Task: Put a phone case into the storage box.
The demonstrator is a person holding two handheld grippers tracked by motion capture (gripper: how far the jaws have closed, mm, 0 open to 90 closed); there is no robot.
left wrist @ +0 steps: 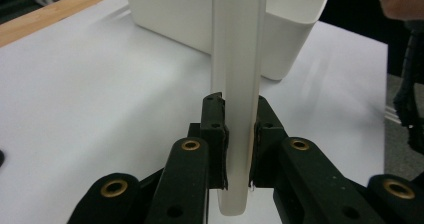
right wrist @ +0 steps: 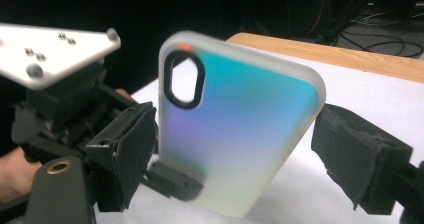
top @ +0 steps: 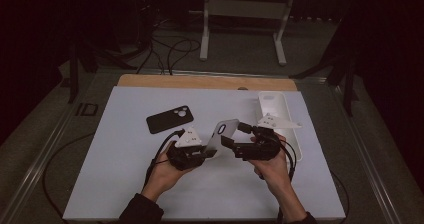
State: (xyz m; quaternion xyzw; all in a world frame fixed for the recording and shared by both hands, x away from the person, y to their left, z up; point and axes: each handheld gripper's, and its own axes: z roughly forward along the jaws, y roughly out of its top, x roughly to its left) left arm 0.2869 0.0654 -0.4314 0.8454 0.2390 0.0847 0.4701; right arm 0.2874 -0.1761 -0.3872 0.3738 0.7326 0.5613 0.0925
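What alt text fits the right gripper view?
A frosted phone case with a teal-to-violet sheen stands upright between the right gripper's open jaws. The left gripper clamps its lower edge over a white table.

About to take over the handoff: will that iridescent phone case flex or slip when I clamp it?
The phone case looks thin and glossy, so probably light and slippery. Its narrow edge stands straight between the left gripper pads, suggesting moderate stiffness. The right gripper straddles it wide open, apparently not yet touching.
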